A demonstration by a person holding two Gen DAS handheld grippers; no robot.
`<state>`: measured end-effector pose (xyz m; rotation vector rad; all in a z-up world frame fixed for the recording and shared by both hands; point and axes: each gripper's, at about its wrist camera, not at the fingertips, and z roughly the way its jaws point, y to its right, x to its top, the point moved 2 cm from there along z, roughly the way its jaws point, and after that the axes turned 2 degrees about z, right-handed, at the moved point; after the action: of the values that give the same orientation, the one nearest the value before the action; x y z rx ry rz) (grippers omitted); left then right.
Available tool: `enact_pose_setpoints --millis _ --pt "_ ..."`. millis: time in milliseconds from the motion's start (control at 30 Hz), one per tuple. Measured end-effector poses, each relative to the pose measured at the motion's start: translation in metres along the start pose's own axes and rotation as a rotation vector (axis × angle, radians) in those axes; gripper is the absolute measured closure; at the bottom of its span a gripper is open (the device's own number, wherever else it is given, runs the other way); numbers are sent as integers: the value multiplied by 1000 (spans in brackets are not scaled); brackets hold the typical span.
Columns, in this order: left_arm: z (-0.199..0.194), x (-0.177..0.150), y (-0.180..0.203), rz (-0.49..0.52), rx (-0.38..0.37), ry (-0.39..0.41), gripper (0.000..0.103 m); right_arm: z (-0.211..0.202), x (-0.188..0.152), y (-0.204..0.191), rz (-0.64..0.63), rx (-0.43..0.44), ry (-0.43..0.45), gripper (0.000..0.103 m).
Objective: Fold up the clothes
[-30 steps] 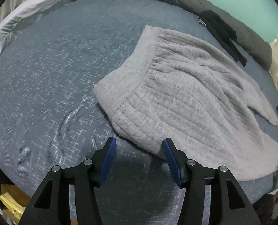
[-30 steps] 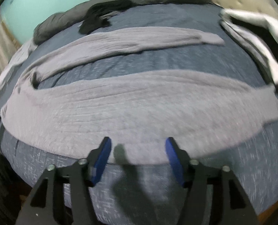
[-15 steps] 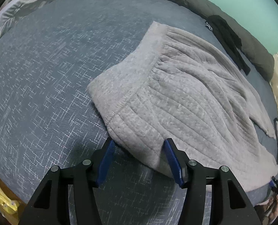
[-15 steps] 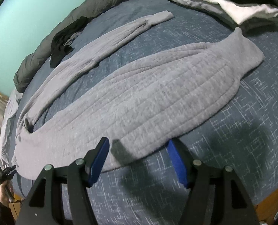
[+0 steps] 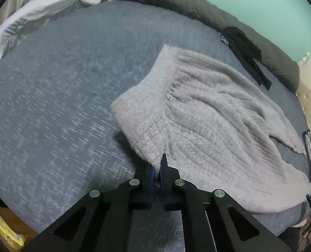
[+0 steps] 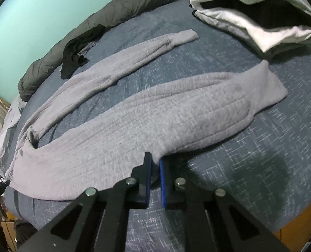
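Observation:
Grey ribbed fleece trousers lie spread across a blue bed. In the left wrist view their waistband faces me, and my left gripper is shut on the near corner of that waistband. The right wrist view shows both legs of the grey trousers stretching away to the right, the far leg lying apart from the near one. My right gripper is shut on the near edge of the near leg, about midway along it.
The blue bedspread surrounds the trousers. A dark rolled duvet and a black garment line the far edge. A folded white and black pile sits at the far right. Pale sheets bunch at far left.
Both grippers were open beside the trousers' near edge; now each has shut on the fabric, the left at the waistband corner, the right on the near leg's edge.

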<state>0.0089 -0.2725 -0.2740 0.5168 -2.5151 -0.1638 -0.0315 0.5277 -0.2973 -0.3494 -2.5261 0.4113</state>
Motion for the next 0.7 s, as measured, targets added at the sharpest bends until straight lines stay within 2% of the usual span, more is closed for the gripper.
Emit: enact_pose_setpoints --millis 133,267,467,600,700 --pt "-12 -3 -9 -9 -15 11 99 -23 7 -7 -19 31 34 97" --pt "-24 -6 -19 -18 -30 22 99 -25 5 -4 -36 28 16 97" --pt "6 -23 -28 -47 -22 -37 99 4 -21 8 -18 14 -49 97" --pt "12 -23 -27 -45 -22 -38 99 7 -26 15 17 43 -46 97" --pt "13 -19 -24 -34 -21 -36 99 5 -23 11 -6 41 -39 97"
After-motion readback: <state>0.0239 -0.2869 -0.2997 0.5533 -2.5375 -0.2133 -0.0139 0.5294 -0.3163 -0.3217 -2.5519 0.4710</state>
